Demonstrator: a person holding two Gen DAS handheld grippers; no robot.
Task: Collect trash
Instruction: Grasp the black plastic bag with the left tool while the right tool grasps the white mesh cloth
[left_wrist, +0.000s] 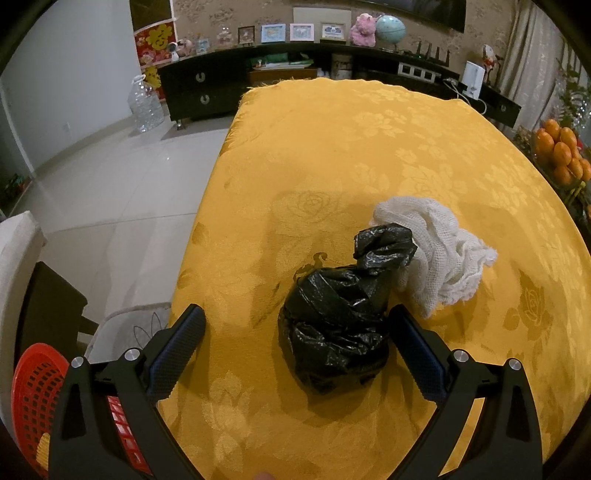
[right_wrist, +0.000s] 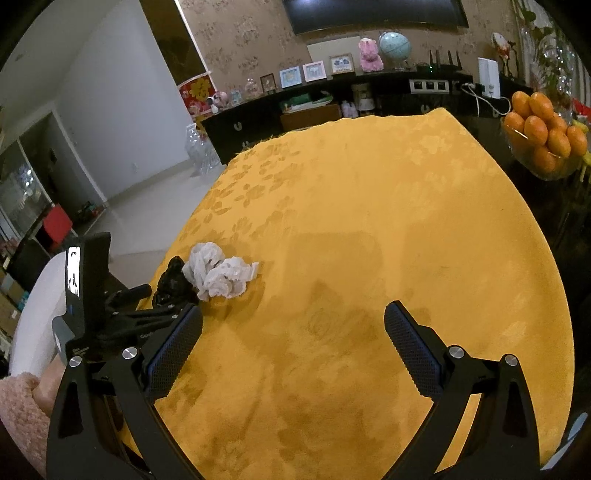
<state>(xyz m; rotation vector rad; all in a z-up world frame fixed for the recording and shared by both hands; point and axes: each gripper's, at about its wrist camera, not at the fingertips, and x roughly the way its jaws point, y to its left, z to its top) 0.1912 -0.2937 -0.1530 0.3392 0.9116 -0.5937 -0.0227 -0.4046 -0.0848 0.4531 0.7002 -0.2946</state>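
A tied black plastic bag (left_wrist: 338, 314) stands on the yellow tablecloth (left_wrist: 369, 147), between the fingers of my open left gripper (left_wrist: 297, 321) and closer to the right finger. A crumpled white cloth (left_wrist: 439, 243) lies just behind it to the right, touching the bag's knot. In the right wrist view the black bag (right_wrist: 171, 282) and white cloth (right_wrist: 218, 275) lie at the table's left edge, with the left tool beside them. My right gripper (right_wrist: 293, 321) hangs open over bare tablecloth (right_wrist: 369, 203), holding nothing.
A red plastic basket (left_wrist: 35, 398) sits low at the left beside a chair. A bowl of oranges (right_wrist: 541, 136) stands past the table's right edge. A dark sideboard (left_wrist: 207, 88) with frames and a globe lines the far wall. A big water bottle (left_wrist: 144, 103) stands on the floor.
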